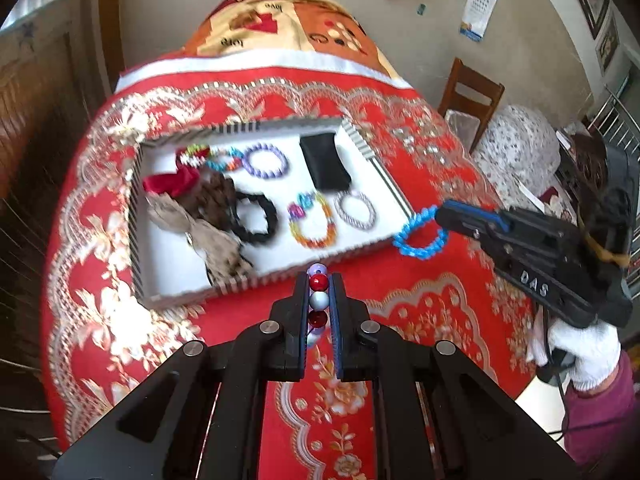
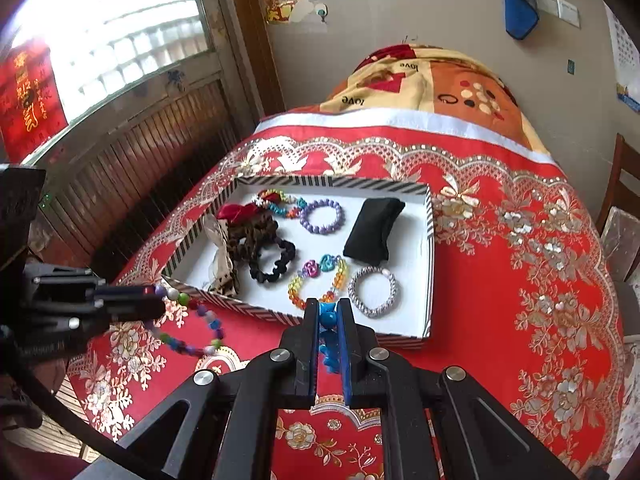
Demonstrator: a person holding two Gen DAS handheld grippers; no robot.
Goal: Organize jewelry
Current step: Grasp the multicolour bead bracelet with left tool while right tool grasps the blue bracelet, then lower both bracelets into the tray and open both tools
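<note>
A white tray with striped walls (image 1: 138, 216) (image 2: 428, 292) lies on the red tablecloth. It holds several bracelets, a black scrunchie (image 1: 256, 216) (image 2: 274, 260), a black pouch (image 1: 325, 160) (image 2: 374, 230) and fabric hair ties. My left gripper (image 1: 319, 280) is shut on a multicolour bead bracelet (image 1: 319, 300) just in front of the tray's near wall; the bracelet hangs from it in the right wrist view (image 2: 200, 324). My right gripper (image 2: 329, 304) is shut on a blue bracelet (image 2: 329, 340) (image 1: 420, 236) by the tray's near right corner.
A patterned blanket (image 1: 280, 20) covers something behind the table. A wooden chair (image 1: 468, 96) stands at the right. A window and wooden wall panels (image 2: 152, 152) are at the left. The floral red cloth (image 1: 420, 320) spreads in front of the tray.
</note>
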